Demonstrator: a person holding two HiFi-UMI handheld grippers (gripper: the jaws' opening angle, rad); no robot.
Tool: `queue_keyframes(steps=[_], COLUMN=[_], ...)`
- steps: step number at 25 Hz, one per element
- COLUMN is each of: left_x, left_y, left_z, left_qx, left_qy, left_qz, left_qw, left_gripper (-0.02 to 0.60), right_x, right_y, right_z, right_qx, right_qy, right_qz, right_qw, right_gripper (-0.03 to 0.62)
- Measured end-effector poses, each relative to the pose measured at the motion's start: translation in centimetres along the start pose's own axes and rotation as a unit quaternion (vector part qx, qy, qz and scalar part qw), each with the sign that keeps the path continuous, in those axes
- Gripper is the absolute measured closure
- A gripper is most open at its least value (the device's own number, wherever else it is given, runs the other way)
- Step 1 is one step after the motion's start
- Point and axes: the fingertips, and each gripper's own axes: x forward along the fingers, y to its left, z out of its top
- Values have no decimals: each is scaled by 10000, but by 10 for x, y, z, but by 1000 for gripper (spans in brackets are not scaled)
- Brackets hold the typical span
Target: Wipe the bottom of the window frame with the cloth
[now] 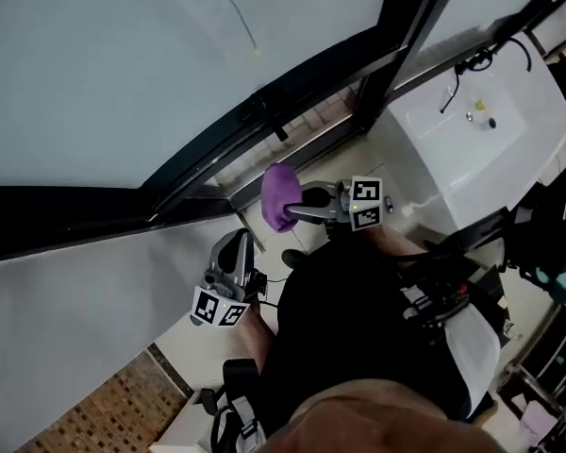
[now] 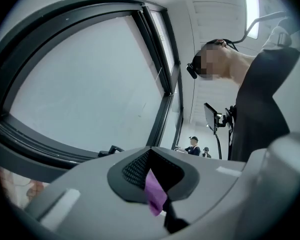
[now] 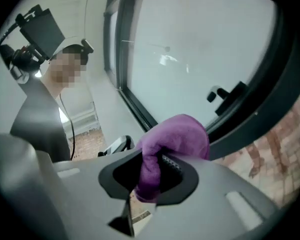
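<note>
The right gripper (image 1: 299, 207) reaches out level, its fingers clamped on the purple cloth (image 1: 279, 192), which is bunched close below the window frame (image 1: 255, 121) bottom rail. The left gripper (image 1: 236, 246) points upward beside it, fingers drawn nearly together.

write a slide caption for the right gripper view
right gripper pinching a purple cloth beside the dark window frame

Even daylight floods through the pale window glass (image 1: 94, 83); soft shadows. Gripper views fisheye-warped, edges vignetted dark, nearest surfaces blurred.
</note>
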Motion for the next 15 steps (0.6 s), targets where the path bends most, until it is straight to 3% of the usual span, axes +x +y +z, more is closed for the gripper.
queue_keyframes(steps=[3,6,15], left_x=[-14,-15,20], left_y=[4,4,-13], left_z=[2,3,-10], left_qx=[66,89,64], left_qy=[-49,-77,145], left_qz=[296,362,324], left_qw=[9995,9993,9993], left_gripper=[581,581,581], right_x=[13,14,-6], right_y=[14,19,25], right_z=[12,29,39], right_qx=[-477,-754,-906], right_qy=[164,87,37], right_qz=[311,371,553], right_qw=[9982,9964,9943], right_gripper=[530,530,530])
